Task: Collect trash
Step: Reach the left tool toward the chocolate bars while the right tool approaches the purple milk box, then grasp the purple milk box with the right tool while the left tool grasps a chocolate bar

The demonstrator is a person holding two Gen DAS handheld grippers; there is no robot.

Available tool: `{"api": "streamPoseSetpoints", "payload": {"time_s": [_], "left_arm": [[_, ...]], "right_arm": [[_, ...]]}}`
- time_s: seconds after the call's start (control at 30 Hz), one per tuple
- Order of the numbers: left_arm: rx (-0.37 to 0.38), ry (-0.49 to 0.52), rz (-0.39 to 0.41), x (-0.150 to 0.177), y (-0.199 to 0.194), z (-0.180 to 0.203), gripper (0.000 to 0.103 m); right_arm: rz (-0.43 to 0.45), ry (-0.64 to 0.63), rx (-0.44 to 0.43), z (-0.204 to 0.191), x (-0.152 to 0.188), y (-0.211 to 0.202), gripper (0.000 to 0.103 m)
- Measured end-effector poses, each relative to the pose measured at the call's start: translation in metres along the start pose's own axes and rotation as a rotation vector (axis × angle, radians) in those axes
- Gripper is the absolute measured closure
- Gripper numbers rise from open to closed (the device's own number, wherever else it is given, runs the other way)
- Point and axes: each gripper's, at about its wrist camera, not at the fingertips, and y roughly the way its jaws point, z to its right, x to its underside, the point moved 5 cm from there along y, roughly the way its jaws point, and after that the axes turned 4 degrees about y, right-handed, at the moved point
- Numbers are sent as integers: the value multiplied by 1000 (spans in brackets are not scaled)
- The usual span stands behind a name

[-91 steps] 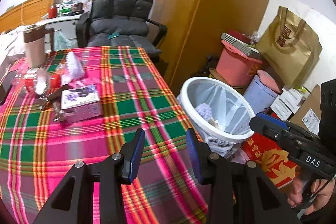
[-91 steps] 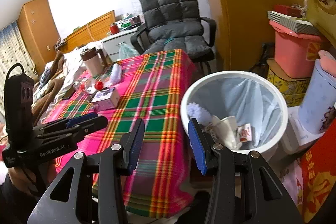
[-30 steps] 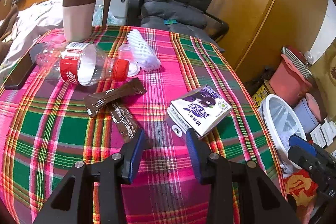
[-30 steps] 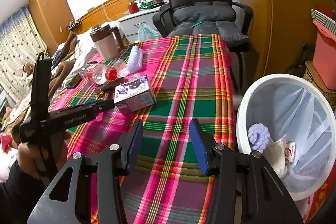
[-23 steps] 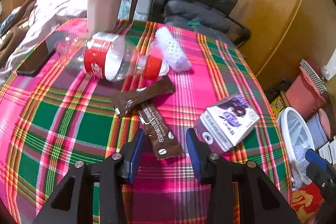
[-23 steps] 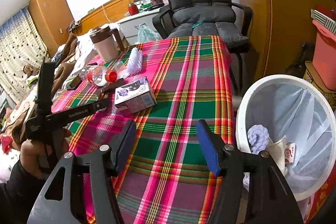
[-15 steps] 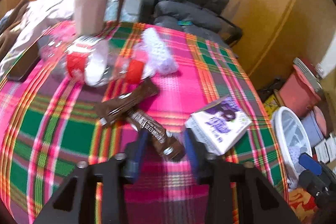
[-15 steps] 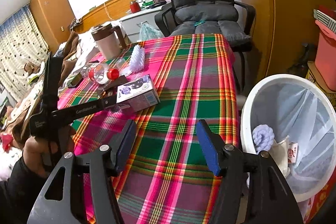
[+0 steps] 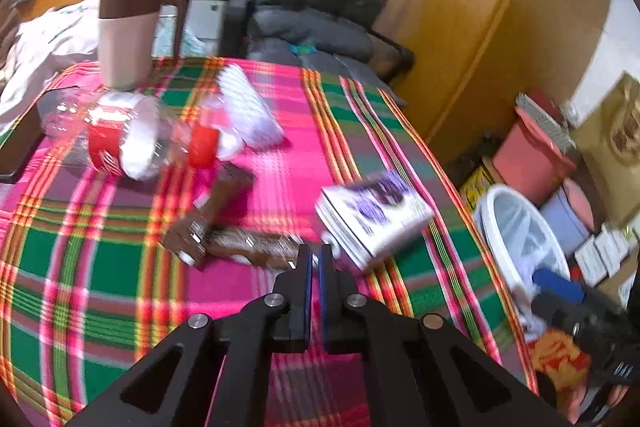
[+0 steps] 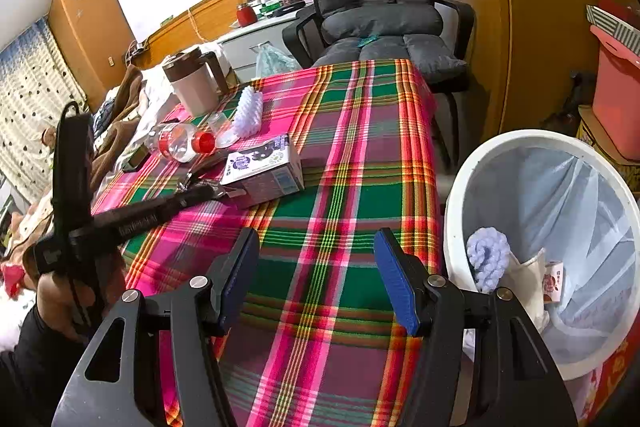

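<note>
A brown snack wrapper point(image 9: 256, 246) lies flat on the plaid tablecloth point(image 9: 100, 287), near the middle of the table, directly in front of the left gripper point(image 9: 314, 259). The gripper's two blue-padded fingers are pressed almost together at the wrapper's near end. They appear to pinch its edge, though motion blur leaves the contact uncertain. The wrapper looks like thin, crinkly film: nearly weightless, limp and slick. It would likely droop when lifted, so a firm pinch on an end or a raised fold seems the safest hold.

A second brown wrapper point(image 9: 208, 211) lies touching the first, angled away from it. Just right of the left gripper sits a small purple-and-white carton point(image 9: 374, 217), tilted in the blurred left wrist view. It looks like light, stiff card, easy to grasp across its narrow sides.

Farther back lies a clear plastic bottle point(image 10: 178, 143) on its side, with a red label and red cap. It looks empty, so light and inclined to roll. Beside it are a white foam net sleeve point(image 10: 250, 111) and an upright lidded jug point(image 10: 192, 87) with a brown top.

The right gripper point(image 10: 318, 279) hovers over the table's near edge, its fingers spread wide and holding nothing.

On the floor beside the table stands a white trash bin point(image 10: 452, 195) lined with a thin translucent bag. Inside are a pale lavender foam roll point(image 10: 488, 257), crumpled white paper and a small printed packet point(image 10: 554, 279).
</note>
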Motion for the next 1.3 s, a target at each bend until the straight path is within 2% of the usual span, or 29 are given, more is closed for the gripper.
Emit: {"api": "streamPoseSetpoints", "payload": {"time_s": [0.17,0.27,0.3,0.33,0.4,0.5,0.67,0.8,0.9,1.0,1.07,1.13,1.3], "left_arm": [[-74,-33,7,-21,11,-15,99],[-74,-23,4,-34,22,-10,97],[-71,-18,8,-40,25,-9,93],[-61,-19,8,-43,27,-8,88],[-14,-16,-12,-47,34,-6,85],[45,14,-60,-44,40,1,85],[179,71,-120,-16,31,33,85],[229,110,-117,2,15,52,85],[181,107,-88,11,3,48,85],[103,63,-52,12,-8,29,82],[66,26,-30,11,-15,14,75],[32,1,-10,9,-20,1,60],[-63,-35,35,4,-30,-28,56]], "right_arm": [[3,7,-7,2,1,0,42],[2,11,-9,3,1,0,42],[1,13,-9,4,1,1,42],[0,15,-9,5,1,1,42],[1,21,-9,8,1,1,42],[10,28,-7,11,0,-1,42],[26,52,6,16,-3,-3,42],[22,60,1,13,-3,-2,42],[20,50,-4,6,-3,2,42],[14,44,-12,-3,-3,9,42],[11,38,-10,-11,-4,17,42],[6,29,5,-17,-5,24,41],[-1,2,57,-30,-6,41,41]]}}
